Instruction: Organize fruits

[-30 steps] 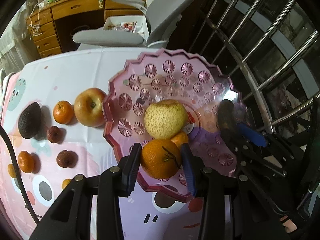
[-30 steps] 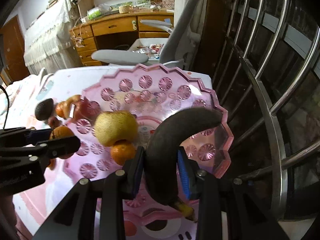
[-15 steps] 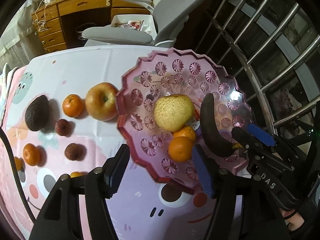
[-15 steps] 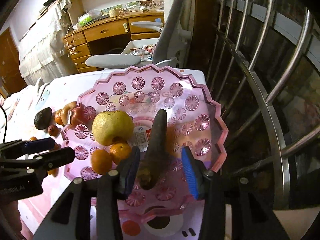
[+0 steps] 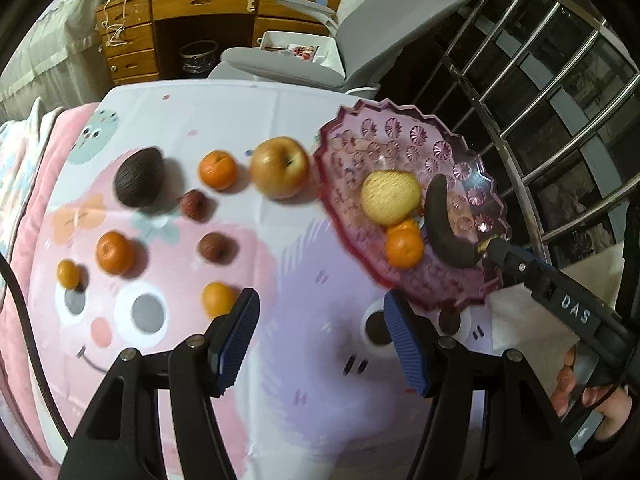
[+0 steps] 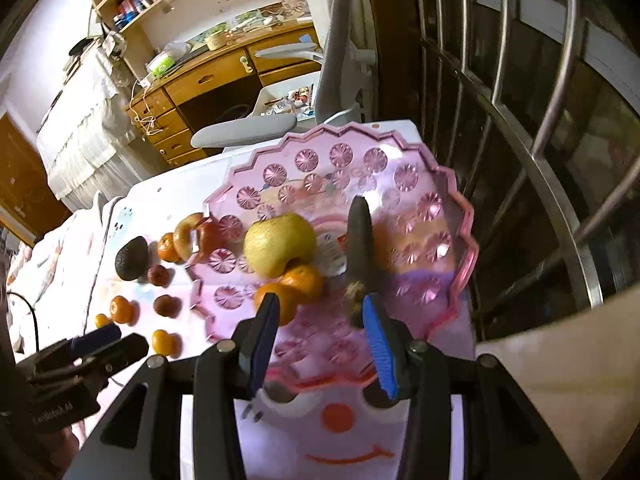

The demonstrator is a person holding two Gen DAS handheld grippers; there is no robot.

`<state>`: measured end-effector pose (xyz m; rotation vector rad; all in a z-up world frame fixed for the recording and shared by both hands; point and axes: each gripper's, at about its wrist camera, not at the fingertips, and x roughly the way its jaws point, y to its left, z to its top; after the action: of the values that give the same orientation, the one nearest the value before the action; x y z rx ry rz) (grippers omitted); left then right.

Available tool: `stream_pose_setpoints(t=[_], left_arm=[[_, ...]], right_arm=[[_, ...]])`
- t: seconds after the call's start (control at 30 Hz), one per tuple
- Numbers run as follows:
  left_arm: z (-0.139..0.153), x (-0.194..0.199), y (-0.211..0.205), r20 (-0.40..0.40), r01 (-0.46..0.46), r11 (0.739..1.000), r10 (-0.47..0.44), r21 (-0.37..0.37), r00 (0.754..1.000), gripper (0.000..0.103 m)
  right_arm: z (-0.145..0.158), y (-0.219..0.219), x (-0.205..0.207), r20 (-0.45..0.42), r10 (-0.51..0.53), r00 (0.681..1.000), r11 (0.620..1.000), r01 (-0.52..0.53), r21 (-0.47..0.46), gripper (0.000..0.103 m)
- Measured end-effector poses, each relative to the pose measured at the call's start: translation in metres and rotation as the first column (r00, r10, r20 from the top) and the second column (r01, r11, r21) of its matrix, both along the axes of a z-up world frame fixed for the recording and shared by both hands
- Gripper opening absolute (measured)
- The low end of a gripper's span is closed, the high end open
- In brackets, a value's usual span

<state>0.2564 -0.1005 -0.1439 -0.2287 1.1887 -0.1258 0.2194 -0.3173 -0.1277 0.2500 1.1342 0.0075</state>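
The table [image 5: 224, 108], covered in a pink cartoon cloth, carries everything, and the pink scalloped bowl [image 5: 408, 132] sits at its far right corner, right beside a metal railing [image 5: 560, 92]; that spot is the main worry, since a nudge from either tong could push the bowl toward the edge. Inside the bowl lie a pale pear [image 5: 390, 198], a dark overripe banana [image 5: 442, 228] and two tangerines [image 5: 404, 246], bunched together, so another fruit dropped onto the pile could roll one out over the low rim. Just left of the bowl and touching its rim stands an apple [image 5: 280, 168]; it looks awkward to grasp without knocking the bowl. Beyond it on the cloth wait an avocado [image 5: 138, 182], four more tangerines including one near the left tong [image 5: 218, 300], and two small dark red fruits [image 5: 194, 205]; the round ones could slip or roll off if pinched off-centre. The left tong [image 5: 320, 328] is about half open and empty over bare cloth. The right tong [image 6: 320, 332] is narrowly open, empty, with the banana's stem end near its blue pad but free of it.
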Motion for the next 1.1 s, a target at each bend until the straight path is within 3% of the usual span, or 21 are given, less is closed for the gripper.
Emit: stream_pose_setpoints(t=[0.27,0.67,0.83,1.1], left_arm=[[0.010,-0.044,0.058,-0.014,0.021,1.000,-0.021,-0.011,1.000,0.066],[0.013,-0.082,0.175,-0.035,0.067,0.997,-0.067,0.023,0.997,0.071],[0.009,-0.085,0.218,-0.046,0.089,0.995,-0.087,0.048,0.995,0.075],[-0.003,-0.079,0.267,-0.089,0.078,0.995,-0.073,0.055,0.993,0.082]], right_arm=[[0.010,0.041,-0.028,-0.033,-0.076,0.997,0.997,0.077,0.011,0.049],[0.000,0.131,-0.064,-0.095,-0.199,0.975,0.973,0.208,0.098,0.058],[-0.013,0.158,-0.071,-0.138,-0.277,0.951,0.941,0.298,0.162,0.059],[-0.041,0.181,-0.075,-0.281,-0.391,0.877,0.847,0.462,0.264,0.059]])
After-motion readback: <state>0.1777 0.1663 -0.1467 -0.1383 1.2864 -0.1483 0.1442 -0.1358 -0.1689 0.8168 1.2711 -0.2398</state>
